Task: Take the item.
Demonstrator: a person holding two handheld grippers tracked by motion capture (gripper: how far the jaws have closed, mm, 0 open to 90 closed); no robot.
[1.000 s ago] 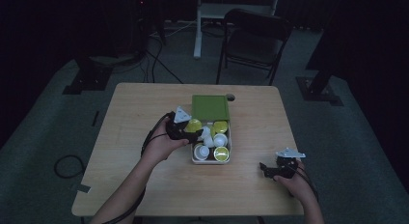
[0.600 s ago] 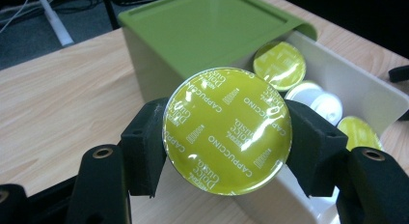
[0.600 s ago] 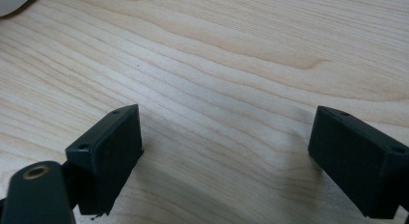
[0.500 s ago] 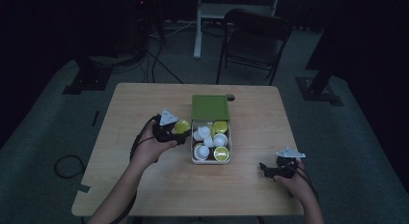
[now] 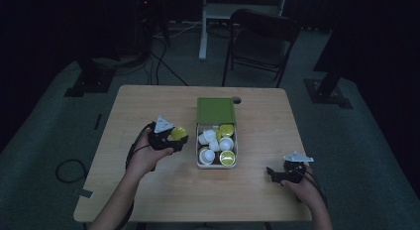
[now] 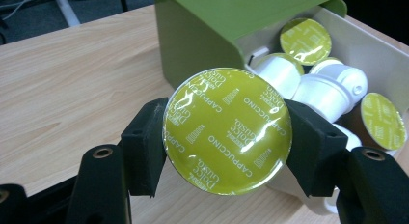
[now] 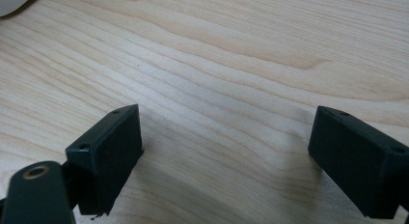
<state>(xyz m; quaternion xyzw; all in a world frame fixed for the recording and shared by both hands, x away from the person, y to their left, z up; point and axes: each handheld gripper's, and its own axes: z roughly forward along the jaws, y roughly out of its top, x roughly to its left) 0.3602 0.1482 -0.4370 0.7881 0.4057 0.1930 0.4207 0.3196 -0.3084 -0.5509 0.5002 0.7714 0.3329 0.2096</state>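
**Capsule held in left tongs beside the box; right tongs spread and empty**

Table (image 5: 148, 200): light wood, seen under both tongs. In the right gripper view bare wood grain is seen between and beyond the two black jaws.

Box (image 5: 216, 111): green sleeve with a white tray (image 5: 216, 165) drawn out of it toward the person. It is placed just to the right of the left tongs and well to the left of the right tongs. In the left gripper view the green sleeve (image 6: 202, 35) is seen directly behind the held capsule, and the open tray extends to the right of it.

Loose capsules (image 5: 214, 143): white bodies and yellow-green foil lids are seen jumbled in the tray. In the left gripper view they (image 6: 318, 84) lie beyond and to the right of the right-hand jaw.

Left tongs (image 5: 174, 137): held in the person's left hand (image 5: 143, 158) above the table. The jaws are closed onto one capsule (image 6: 226, 130), one jaw against each side of its rim. The foil lid faces the camera; "CAPPUCCINO" is printed on it. The capsule (image 5: 178, 133) is held clear of the tray, just left of the box.

Right tongs (image 5: 272, 174): held in the right hand (image 5: 304, 190) low at the table, near its front edge. The jaws are spread wide, and nothing is held between them.
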